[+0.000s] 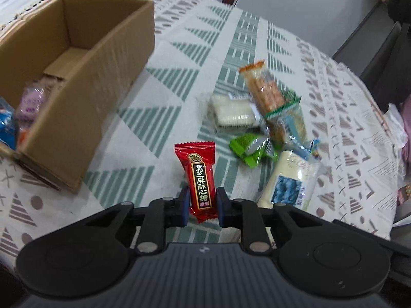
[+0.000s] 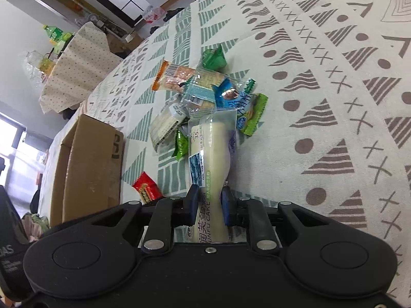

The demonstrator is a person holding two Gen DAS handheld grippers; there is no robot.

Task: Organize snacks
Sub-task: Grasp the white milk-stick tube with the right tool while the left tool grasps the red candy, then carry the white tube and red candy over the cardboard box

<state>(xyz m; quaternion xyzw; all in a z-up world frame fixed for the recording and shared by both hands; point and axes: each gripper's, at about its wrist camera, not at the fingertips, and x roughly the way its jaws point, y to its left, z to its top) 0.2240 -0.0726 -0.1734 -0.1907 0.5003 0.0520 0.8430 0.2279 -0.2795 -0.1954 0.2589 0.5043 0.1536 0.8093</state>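
My left gripper is shut on a red candy wrapper with gold lettering, gripped near its lower end, just above the patterned cloth. The same red candy shows at the lower left of the right wrist view. My right gripper is shut on a long cream cake packet that points away toward the snack pile; this cake packet lies right of the candy. An open cardboard box stands to the left, with a few wrapped snacks inside.
A loose pile lies on the patterned tablecloth: a green packet, an orange cracker pack, a white wafer pack and a blue packet. The box is left of the pile. A draped table with bottles stands beyond.
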